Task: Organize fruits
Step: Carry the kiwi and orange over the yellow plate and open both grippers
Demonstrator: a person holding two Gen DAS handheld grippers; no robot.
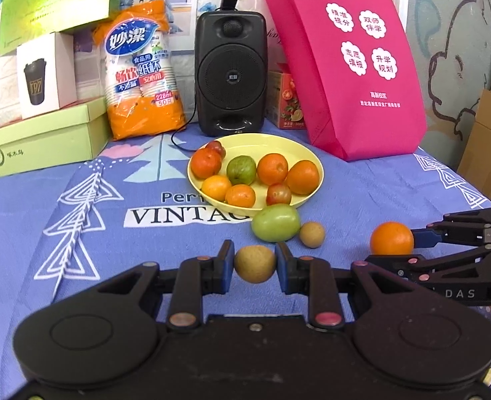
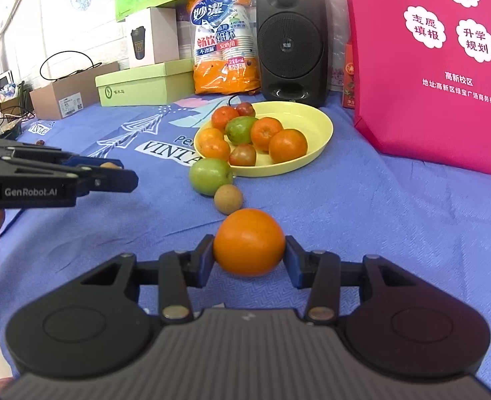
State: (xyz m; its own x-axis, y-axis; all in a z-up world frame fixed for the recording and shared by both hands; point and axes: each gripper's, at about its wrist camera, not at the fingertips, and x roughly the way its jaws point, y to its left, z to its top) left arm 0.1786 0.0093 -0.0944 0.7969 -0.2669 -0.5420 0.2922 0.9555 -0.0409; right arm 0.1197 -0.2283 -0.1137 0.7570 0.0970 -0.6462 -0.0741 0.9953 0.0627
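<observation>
Left hand-held gripper [image 1: 254,264] is clenched on a small brown fruit [image 1: 254,264], lifted clear of the blue cloth [image 1: 145,250] on the desk. Right hand-held gripper [image 2: 249,246] grasps an orange [image 2: 249,242] between its pads. Ahead sits a yellow plate [image 1: 278,143] of oranges and other fruit; a green fruit [image 1: 275,222] touches its near rim, another small brown fruit [image 1: 312,234] just beside that.

Bright even light, soft shadows, fisheye-bent dark corners
</observation>
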